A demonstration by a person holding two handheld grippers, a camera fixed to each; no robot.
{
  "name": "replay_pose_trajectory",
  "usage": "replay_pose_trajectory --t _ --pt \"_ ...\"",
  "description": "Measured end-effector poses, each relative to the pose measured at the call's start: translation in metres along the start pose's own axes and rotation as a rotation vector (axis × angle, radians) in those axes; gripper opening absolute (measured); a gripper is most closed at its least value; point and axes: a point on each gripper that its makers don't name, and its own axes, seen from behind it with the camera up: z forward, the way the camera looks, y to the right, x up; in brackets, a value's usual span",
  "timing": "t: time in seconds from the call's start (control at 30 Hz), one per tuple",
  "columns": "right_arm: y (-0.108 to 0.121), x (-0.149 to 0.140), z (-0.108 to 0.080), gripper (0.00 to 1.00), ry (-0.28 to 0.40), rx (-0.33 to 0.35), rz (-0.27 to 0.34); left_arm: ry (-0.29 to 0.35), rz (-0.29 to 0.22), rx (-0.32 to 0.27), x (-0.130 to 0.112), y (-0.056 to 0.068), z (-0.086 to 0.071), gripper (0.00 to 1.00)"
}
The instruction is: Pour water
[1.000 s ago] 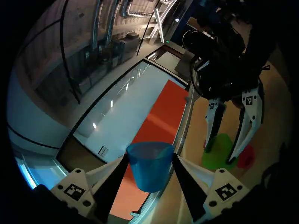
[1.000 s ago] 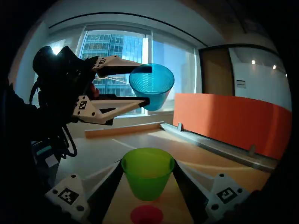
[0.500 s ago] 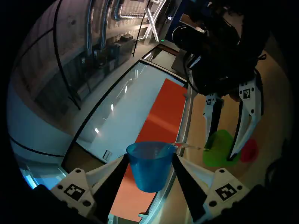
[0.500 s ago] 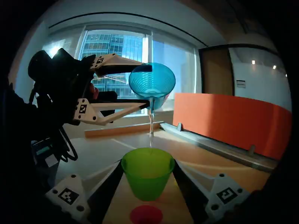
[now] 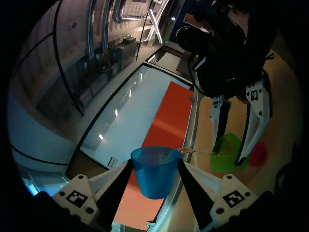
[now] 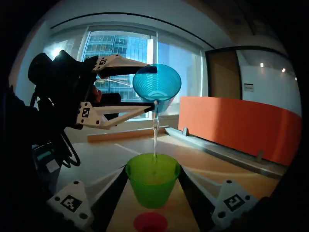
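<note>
Here, 2 cups are showing, plus 1 water stream (image 6: 155, 131) and 1 red disc (image 6: 150, 223), the disc being cut off at the frame's bottom. The left gripper (image 6: 154, 87) is clamping the tilted blue cup (image 6: 162, 81) at upper centre; the right gripper (image 6: 153, 172) is squeezing the green cup (image 6: 153, 189), lower centre, catching the stream.

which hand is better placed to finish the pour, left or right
Left. The left tongs grip the blue cup, tipped above the green cup with a stream of water falling in, so tilting further likely finishes the pour. The right tongs only hold the green cup upright below.
</note>
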Motion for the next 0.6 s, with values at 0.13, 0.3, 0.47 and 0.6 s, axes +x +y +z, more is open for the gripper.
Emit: replay_pose_trajectory --t 0.13,0.3,0.47,0.6 --pt "-0.0009 0.0011 -0.0002 0.92 0.002 0.002 -0.002 0.001 0.009 0.002 0.0011 -0.0014 -0.0005 0.84" --pt "-0.0015 0.003 0.0 0.91 0.006 0.004 -0.004 0.003 0.017 0.005 0.0024 -0.0025 -0.0012 0.84" --pt "-0.0015 0.0042 0.0004 0.91 0.008 0.003 -0.006 0.005 0.027 0.006 0.0037 -0.0038 -0.0024 0.84" --pt "-0.0013 0.0045 0.0003 0.91 0.011 0.002 -0.005 0.006 0.036 0.008 0.0045 -0.0038 -0.0034 0.84"
